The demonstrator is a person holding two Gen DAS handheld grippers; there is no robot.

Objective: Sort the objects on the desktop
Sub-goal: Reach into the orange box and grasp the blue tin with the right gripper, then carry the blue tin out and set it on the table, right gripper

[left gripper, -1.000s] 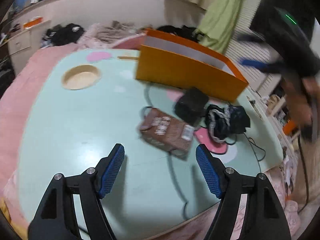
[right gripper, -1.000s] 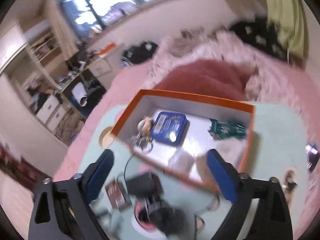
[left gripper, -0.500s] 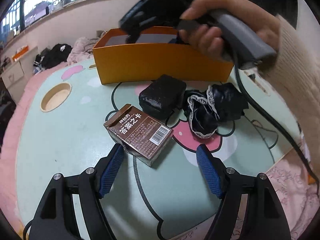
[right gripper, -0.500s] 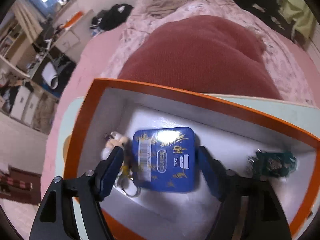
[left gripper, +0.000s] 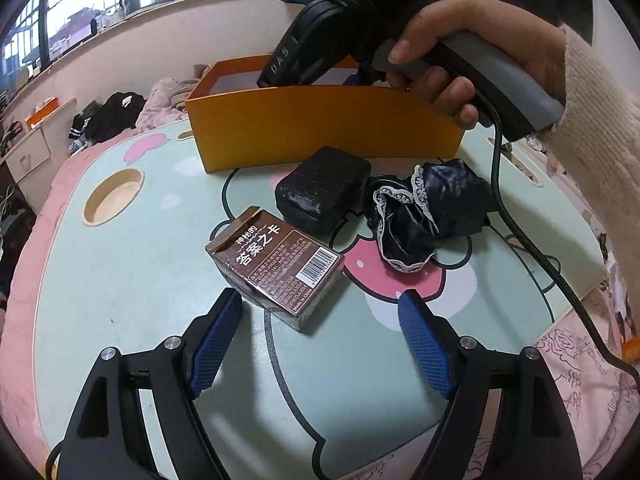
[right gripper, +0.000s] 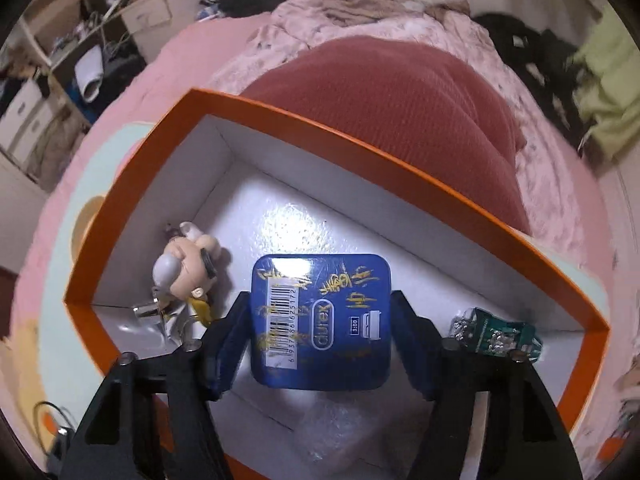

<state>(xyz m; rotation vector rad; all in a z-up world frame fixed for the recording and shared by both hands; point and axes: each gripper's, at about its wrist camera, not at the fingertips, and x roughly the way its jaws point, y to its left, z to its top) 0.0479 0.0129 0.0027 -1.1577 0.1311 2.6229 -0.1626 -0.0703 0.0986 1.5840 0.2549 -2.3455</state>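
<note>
At the tabletop's (left gripper: 120,280) near edge the left hand-held gripper (left gripper: 320,316) hangs wide, empty, the brown box (left gripper: 276,264) just beyond. Against the far edge, inside the orange box (right gripper: 400,160), the right hand-held gripper (right gripper: 320,320) (jaws just been closing) straddles the blue tin (right gripper: 320,320); contact unclear.

Glossy blue tin (right gripper: 320,322); matt orange cardboard box (right gripper: 360,136); shiny black lace-trimmed cloth (left gripper: 424,212).
</note>
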